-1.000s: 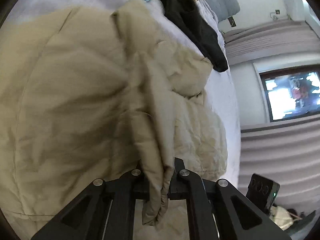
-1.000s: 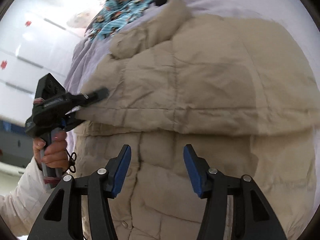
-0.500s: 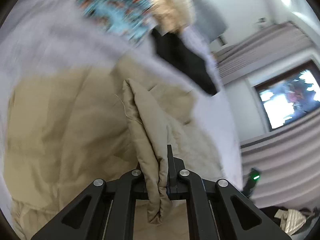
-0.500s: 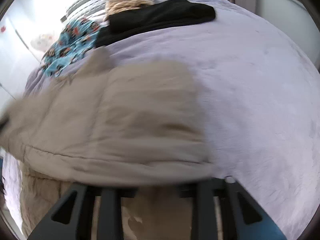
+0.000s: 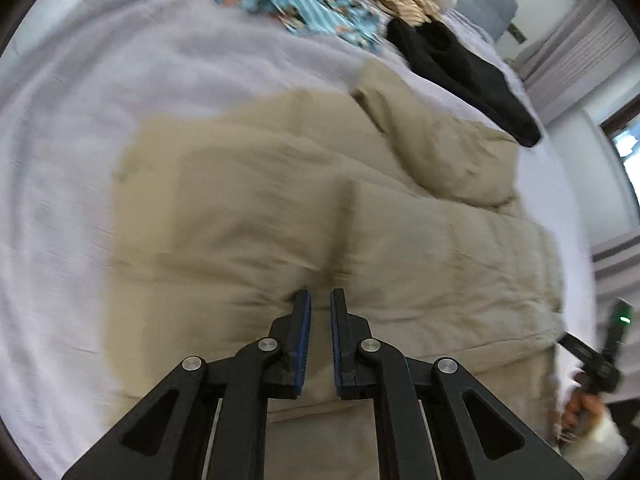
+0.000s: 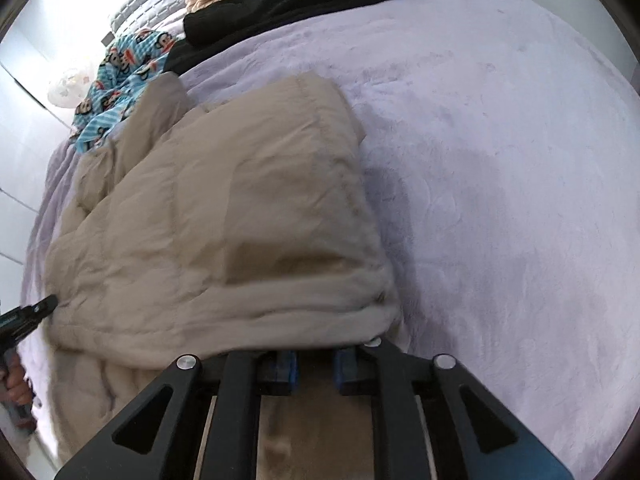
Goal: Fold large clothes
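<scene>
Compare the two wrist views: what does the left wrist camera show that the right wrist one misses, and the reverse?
Only the left wrist view shows the left gripper head-on, open and empty over the beige jacket, plus a window and curtains. Only the right wrist view shows the right gripper, its fingertips buried under a thick jacket fold. Both show the lavender bedspread, black garment and blue patterned cloth.

**Soft cloth, hard plastic**

The beige coat (image 5: 280, 208) is matt, quilted, puffy cloth. The lilac cover (image 6: 500, 160) looks fleecy. Left gripper (image 5: 320, 300): matt black plastic, blue pads (image 5: 306, 344), shiny metal rivets (image 5: 268, 345).
</scene>
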